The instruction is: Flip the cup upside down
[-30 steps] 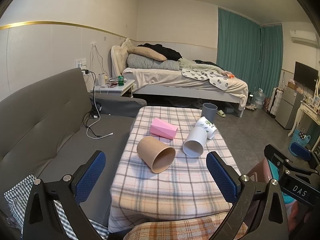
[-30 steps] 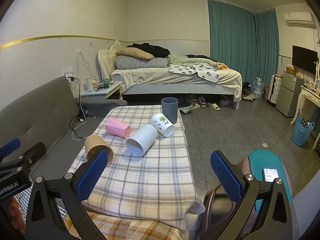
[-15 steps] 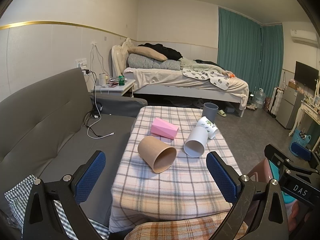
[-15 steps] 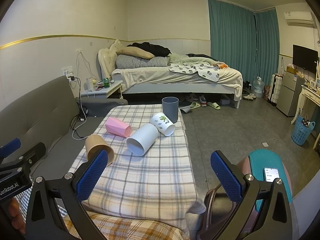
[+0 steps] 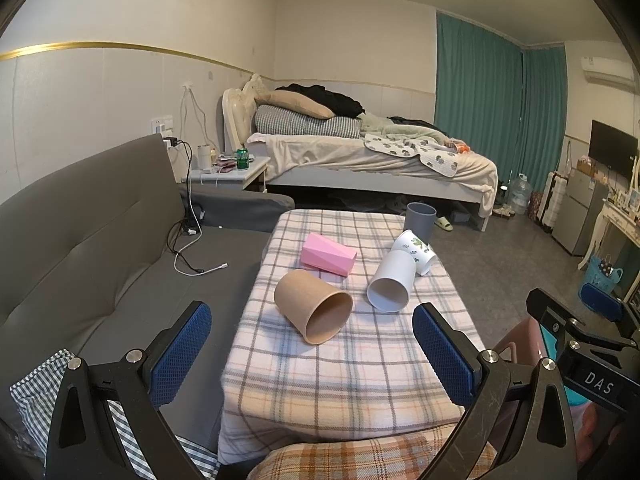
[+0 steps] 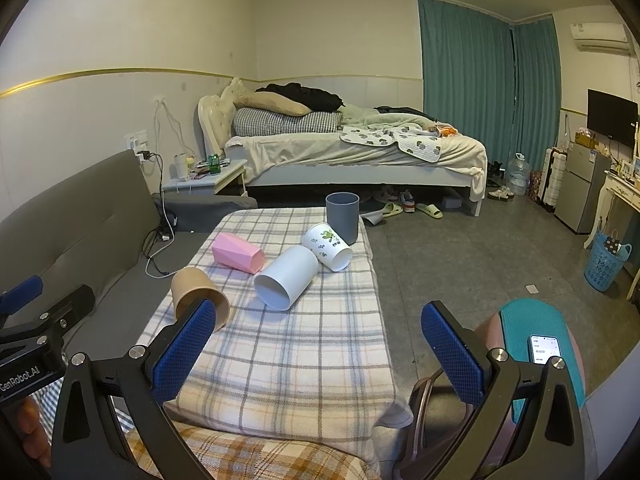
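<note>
Several cups are on a plaid-covered table [image 5: 352, 364] [image 6: 304, 356]. A brown paper cup [image 5: 313, 305] [image 6: 192, 292] lies on its side, mouth toward me. A white cup [image 5: 392, 286] [image 6: 286, 277], a leaf-print cup [image 5: 416, 250] [image 6: 328, 246] and a pink faceted cup [image 5: 329, 254] [image 6: 237, 253] also lie on their sides. A grey cup [image 5: 419, 220] [image 6: 342, 217] stands upright at the far edge. My left gripper [image 5: 310, 354] is open and empty, above the table's near end. My right gripper [image 6: 316, 354] is open and empty, also at the near end.
A grey sofa [image 5: 88, 248] with cables runs along the table's left. A bed [image 5: 372, 160] stands behind it. A plaid cushion [image 5: 372, 456] lies below the near edge. A phone [image 6: 543, 349] rests on a teal stool at right. Bare floor [image 6: 460, 260] lies right of the table.
Both grippers have drifted very slightly; the view has shifted a little. The cups have not moved and both grippers stay open.
</note>
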